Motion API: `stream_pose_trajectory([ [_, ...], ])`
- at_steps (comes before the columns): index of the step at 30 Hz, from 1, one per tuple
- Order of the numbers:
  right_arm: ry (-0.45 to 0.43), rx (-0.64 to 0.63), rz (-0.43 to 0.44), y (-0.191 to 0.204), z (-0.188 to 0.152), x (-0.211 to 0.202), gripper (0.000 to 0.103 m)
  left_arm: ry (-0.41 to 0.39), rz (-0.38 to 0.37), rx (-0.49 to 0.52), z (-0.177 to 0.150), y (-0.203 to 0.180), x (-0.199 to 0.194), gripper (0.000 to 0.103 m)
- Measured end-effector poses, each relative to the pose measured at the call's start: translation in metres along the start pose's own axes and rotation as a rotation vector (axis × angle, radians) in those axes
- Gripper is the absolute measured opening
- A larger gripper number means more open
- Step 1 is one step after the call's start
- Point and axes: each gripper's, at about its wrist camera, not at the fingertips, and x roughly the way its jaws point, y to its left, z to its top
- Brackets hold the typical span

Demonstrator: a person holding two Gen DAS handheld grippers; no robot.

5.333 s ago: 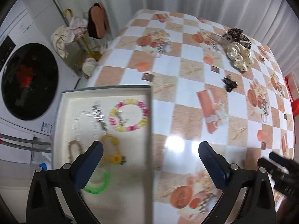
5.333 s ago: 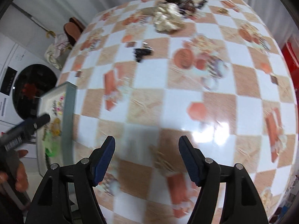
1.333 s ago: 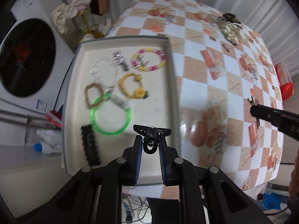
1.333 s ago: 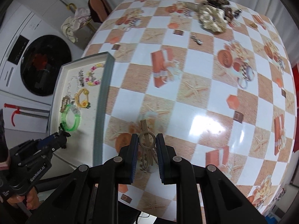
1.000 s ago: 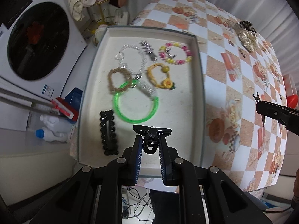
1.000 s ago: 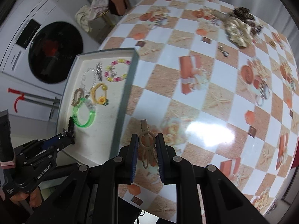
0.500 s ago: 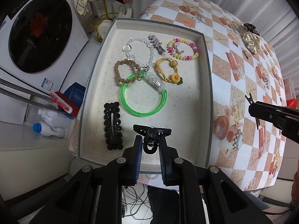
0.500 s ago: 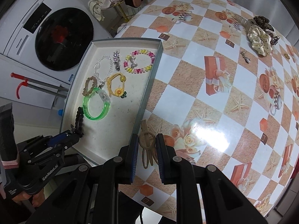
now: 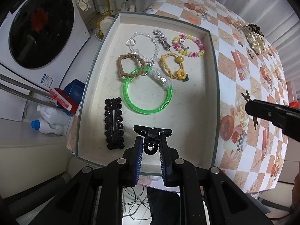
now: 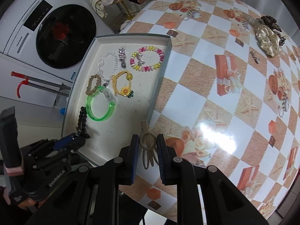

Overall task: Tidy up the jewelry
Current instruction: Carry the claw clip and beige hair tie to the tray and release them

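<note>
Over the tray (image 9: 211, 60), ready to set down: left gripper (image 9: 151, 147) clamped on a black hair claw (image 9: 152, 133); right gripper (image 10: 148, 154) at the tray's edge, clenched on a tan hair clip (image 10: 147, 140). Bracelets (image 9: 148, 91) already inside.

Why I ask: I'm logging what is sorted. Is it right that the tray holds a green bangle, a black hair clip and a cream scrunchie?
Not quite. The scrunchie lies on the table, far from the tray, as the right wrist view shows. The green bangle and the black hair clip are in the tray.
</note>
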Motion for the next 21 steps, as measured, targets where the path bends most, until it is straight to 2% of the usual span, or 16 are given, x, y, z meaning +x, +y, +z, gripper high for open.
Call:
stream_pose_trajectory([
  [13,0.023,-0.041,0.052,0.028,0.024,0.032,0.021,-0.008,0.002,-0.021,0.0,0.004,0.019,0.023],
  [21,0.04,-0.06,0.036,0.034,0.032,0.053,0.021,-0.013,0.024,-0.01,-0.001,0.003,0.031,0.023],
])
